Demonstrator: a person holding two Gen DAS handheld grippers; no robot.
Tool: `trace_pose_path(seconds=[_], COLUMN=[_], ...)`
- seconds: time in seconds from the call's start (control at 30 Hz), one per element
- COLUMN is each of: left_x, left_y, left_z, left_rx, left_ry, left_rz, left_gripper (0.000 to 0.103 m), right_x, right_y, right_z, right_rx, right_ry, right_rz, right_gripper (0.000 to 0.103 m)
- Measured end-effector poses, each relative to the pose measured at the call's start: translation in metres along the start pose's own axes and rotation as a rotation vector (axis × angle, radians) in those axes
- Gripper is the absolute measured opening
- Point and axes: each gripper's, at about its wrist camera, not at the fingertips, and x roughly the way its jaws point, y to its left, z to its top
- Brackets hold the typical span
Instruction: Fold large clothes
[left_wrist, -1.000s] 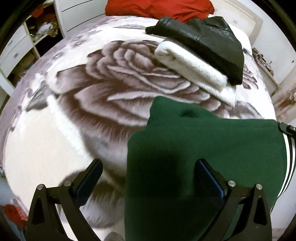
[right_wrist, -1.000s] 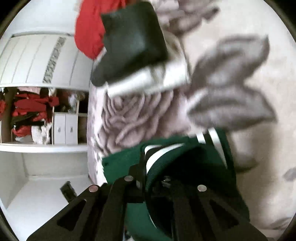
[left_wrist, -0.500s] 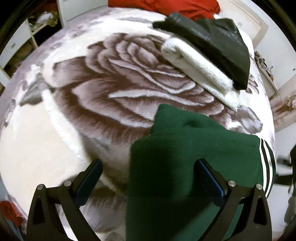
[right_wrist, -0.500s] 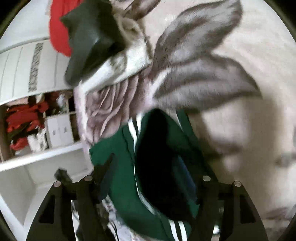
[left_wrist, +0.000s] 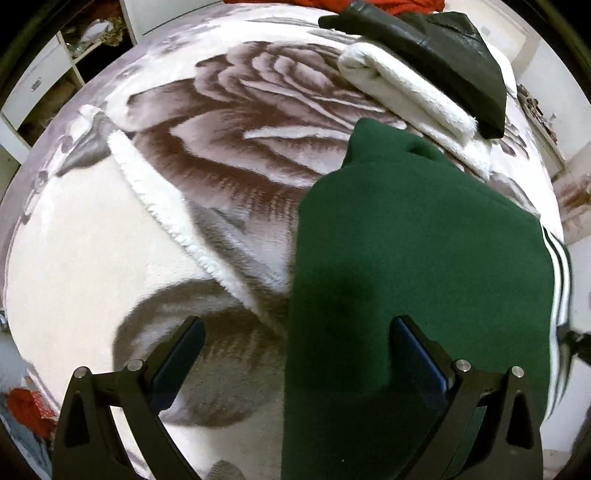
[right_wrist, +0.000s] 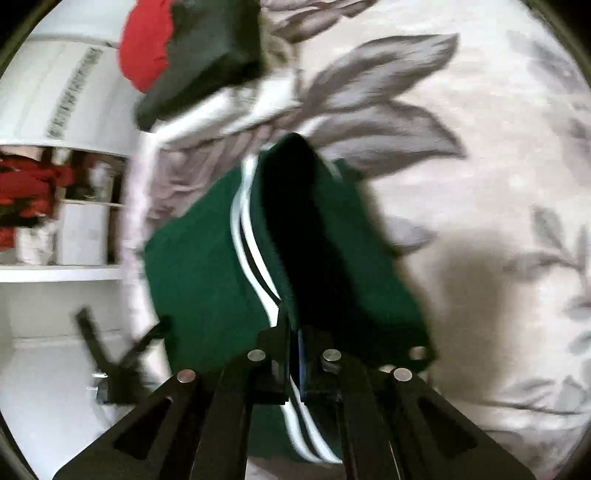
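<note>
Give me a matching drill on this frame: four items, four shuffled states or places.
Items:
1. green garment
2. black jacket
3. left gripper
4. right gripper

States:
A. open, one finger over green fabric
B. shut on the striped edge
C. lies on the folded white garment
D. partly folded on the rose-print blanket

Pairs: 1-D, 2-C, 3-A, 4-B
</note>
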Motion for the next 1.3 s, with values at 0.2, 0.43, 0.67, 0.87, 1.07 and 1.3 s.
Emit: trace_pose_path(seconds=[0.2,0.43,0.67,0.87,1.07,1.3], left_x=[-0.004,-0.031,-0.017,0.002,0.011,0.013], left_y=[0.009,0.027,0.069,0.094,0.106,0.121], left_z=[-0.001,0.002,0.001,-0.020,-0.038,-0.041], left_rx=[-0.019,-0.030,-0.150,-0.259,-0.314,-0.357], left_ry=[0.025,-0.051,-0.065,-0.015,0.000,-0.002], left_rz=[-0.036,0.065,0.184,0.125,0.101,0.046], left_gripper=[0.103,0.103,0.103,0.103,0.103,0.103], right_x=[0.046,0.023,0.001,0.122,0.237,0.263], right_y=[-0.007,0.021,0.149,0.283,0.347,0.303], right_z=[0.002,0.024,0.053,0.055,0.011,0.062], right_rx=[0.000,-0.048,-0.407,-0.853,-1.228,-0.492], right_ry=[0.117,0.184,0.170,0.371,0.655,0.852], right_rz=[-0.120,-0.165,-0.092,-0.115,-0.335,-0.260], right_gripper=[0.003,0.046,0.071,0.079,0.086,0.045])
